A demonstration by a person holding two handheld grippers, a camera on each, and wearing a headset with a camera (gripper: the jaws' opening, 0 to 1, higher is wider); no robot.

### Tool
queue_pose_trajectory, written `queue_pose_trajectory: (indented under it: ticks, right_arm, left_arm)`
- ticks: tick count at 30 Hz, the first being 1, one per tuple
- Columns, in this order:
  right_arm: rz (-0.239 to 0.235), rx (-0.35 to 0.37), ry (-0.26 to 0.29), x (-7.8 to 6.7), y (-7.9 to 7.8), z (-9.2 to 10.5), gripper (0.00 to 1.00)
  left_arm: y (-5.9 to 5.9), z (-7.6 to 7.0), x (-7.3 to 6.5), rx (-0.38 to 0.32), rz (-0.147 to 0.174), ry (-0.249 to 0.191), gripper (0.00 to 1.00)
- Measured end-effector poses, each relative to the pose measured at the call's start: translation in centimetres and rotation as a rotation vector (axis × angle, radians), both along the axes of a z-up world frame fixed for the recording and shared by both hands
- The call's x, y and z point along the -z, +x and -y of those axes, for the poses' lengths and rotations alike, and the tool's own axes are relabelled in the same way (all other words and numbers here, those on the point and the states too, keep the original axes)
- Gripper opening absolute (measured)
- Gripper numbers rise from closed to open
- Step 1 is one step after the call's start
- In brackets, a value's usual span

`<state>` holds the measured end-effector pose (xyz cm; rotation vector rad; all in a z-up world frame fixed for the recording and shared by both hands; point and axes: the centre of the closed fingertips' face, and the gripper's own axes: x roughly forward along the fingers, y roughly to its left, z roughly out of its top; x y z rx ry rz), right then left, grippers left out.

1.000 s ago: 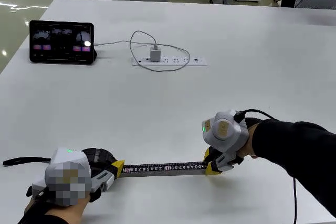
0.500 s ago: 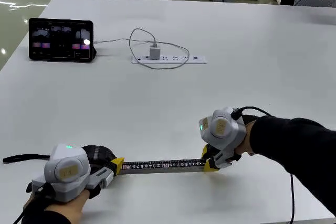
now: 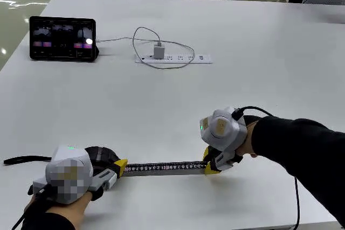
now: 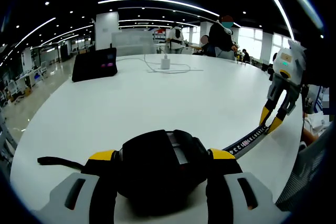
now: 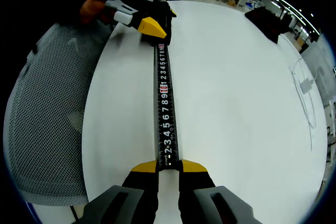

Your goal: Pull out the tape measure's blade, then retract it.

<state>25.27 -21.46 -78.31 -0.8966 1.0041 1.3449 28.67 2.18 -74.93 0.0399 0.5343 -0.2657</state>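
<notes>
White table [image 3: 226, 74]; left gripper [image 4: 163, 156] is clamping the case [image 3: 102, 159], right gripper [image 5: 168, 167] is pinching the pulled-out blade [image 5: 164, 103]; retracting is not yet finished.

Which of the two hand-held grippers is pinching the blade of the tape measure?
The right hand-held gripper: its yellow-tipped jaws are shut on the end of the blade. The left hand-held gripper clasps the black case instead.

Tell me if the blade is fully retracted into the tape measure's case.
No, the blade lies stretched out on the table between the case in the left gripper and the right gripper's shut tips.
</notes>
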Motion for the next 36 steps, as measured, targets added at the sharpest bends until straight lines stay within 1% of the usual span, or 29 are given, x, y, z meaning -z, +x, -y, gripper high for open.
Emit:
queue_pose_trajectory:
  ticks: [3,6,9,13,16,25,29,36]
  right_arm:
    - [-0.004,0.002,0.01,0.1,-0.1,-0.5,0.1]
    - [-0.006,0.004,0.006,0.1,-0.2,-0.8,0.1]
    - [-0.004,0.005,-0.002,0.0,-0.2,-0.9,0.1]
    - [-0.001,0.009,0.005,-0.1,-0.2,-1.0,0.1]
    - [-0.006,0.024,0.011,0.0,-0.2,-1.1,0.1]
    - [-0.01,0.022,0.005,0.0,-0.1,-1.4,0.1]
    - [-0.018,0.038,0.016,0.1,-0.1,-1.6,0.1]
    - [-0.013,0.029,0.001,0.1,-0.1,-1.9,0.1]
  left_arm:
    - [0.0,0.0,0.0,0.001,0.0,0.0,0.65]
    - [0.0,0.0,0.0,0.002,0.0,0.0,0.65]
    - [0.0,0.0,0.0,0.003,0.0,-0.001,0.65]
    - [-0.1,0.0,0.0,0.003,-0.001,-0.001,0.65]
    - [-0.1,0.1,-0.1,0.003,0.0,-0.001,0.65]
    - [-0.1,0.1,-0.1,0.004,0.0,-0.001,0.65]
    - [-0.1,0.1,-0.1,0.004,0.0,-0.001,0.65]
    - [-0.1,0.0,0.0,0.004,0.0,-0.002,0.65]
